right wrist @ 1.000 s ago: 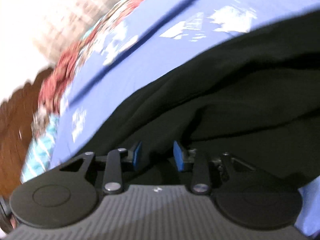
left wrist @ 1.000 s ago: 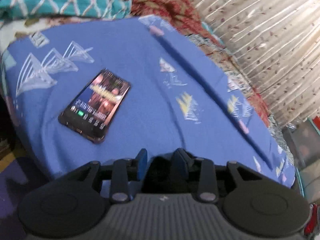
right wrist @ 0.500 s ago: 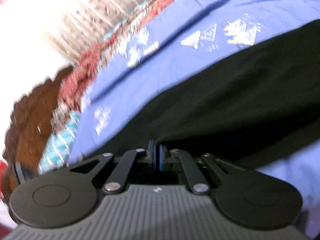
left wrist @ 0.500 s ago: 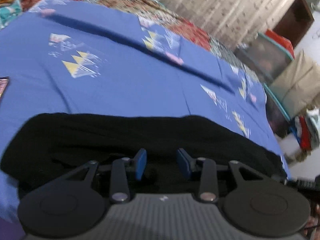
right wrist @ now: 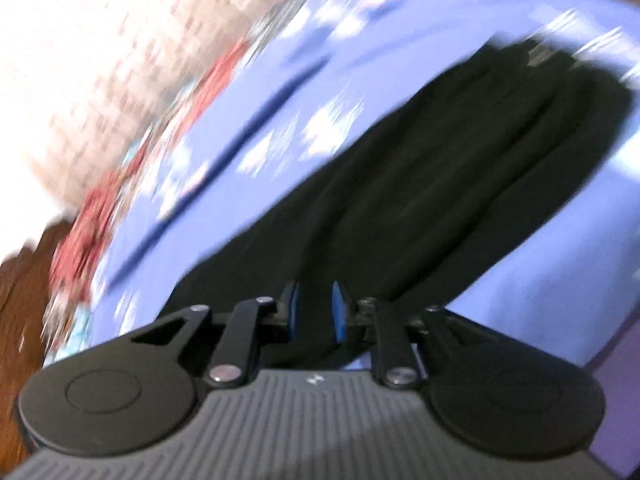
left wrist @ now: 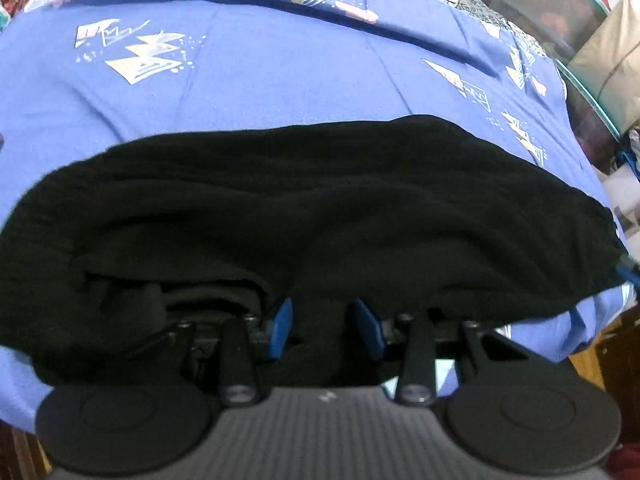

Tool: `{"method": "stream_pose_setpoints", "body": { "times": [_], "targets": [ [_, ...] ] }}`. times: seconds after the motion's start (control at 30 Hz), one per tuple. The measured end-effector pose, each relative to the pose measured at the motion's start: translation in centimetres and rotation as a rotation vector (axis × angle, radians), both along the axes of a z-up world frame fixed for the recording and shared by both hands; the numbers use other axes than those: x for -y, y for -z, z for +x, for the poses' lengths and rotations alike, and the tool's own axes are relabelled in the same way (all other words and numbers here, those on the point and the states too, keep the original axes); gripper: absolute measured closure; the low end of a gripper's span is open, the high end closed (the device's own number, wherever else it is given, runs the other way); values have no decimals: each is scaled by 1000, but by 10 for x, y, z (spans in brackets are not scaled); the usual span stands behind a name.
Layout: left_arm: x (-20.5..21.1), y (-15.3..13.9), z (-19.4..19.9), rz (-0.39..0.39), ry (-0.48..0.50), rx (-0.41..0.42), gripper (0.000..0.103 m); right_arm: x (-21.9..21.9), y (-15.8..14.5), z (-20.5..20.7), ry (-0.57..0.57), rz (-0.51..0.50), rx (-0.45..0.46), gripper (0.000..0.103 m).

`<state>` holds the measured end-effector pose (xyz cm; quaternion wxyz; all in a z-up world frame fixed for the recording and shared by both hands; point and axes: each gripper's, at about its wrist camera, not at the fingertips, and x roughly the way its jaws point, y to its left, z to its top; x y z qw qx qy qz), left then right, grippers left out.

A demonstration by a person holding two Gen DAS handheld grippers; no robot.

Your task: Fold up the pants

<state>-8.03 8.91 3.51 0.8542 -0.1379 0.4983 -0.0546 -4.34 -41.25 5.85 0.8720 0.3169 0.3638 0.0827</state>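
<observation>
My left view has swung off the smartphone it showed a second ago and onto the soft black fleece pants (left wrist: 312, 208). They lie in a long band across the blue bedsheet with white and yellow triangle prints (left wrist: 248, 80), which covers the bed. The left tongs (left wrist: 325, 329) hang at 6 o'clock of the frame, spread partway, dark cloth between the blue pads (left wrist: 280, 326), which I judge do not press on it. The pants run 9 to 3 o'clock across this view, their near edge right at the tips.

In my blurred right view, the right tongs (right wrist: 313, 310) were pressed together half a second back and have just been opening. They now stand narrowly spread with black fabric in the gap. From them the pants stretch away toward 1 o'clock, their long axis running nearly straight out from these tips.

I judge both hands equally near, one at the long side, one at an end.
</observation>
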Motion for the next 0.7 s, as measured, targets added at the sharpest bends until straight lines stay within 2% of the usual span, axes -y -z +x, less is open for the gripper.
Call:
{"method": "stream_pose_setpoints", "body": {
  "times": [0.1, 0.2, 0.27, 0.3, 0.43, 0.57, 0.6, 0.63, 0.67, 0.7],
  "targets": [
    [-2, -18, 2, -7, -14, 26, 66, 35, 1, -9, 188, -75, 21, 81],
    [-4, -34, 5, -48, -30, 84, 65, 69, 7, -11, 353, -85, 16, 81],
    [-1, -39, 15, -61, -32, 94, 64, 92, 9, -8, 414, -99, 19, 73],
    [3, -39, 20, -57, -29, 92, 64, 95, 9, -4, 428, -106, 24, 68],
    [23, -30, 35, -20, -5, 73, 64, 109, 11, 13, 438, -122, 47, 62],
    [32, -7, 43, -26, -20, 4, 64, 113, 26, 43, 402, -105, 0, 58],
    [33, -3, 43, -23, -23, -8, 64, 112, 30, 49, 395, -116, -29, 68],
    [35, 0, 43, -19, -25, -17, 64, 110, 32, 53, 398, -140, -59, 89],
    [36, 2, 41, -15, -27, -21, 64, 112, 31, 54, 412, -165, -64, 89],
    [37, 3, 40, -11, -28, -22, 64, 115, 25, 50, 430, -162, -28, 91]
  ]
}}
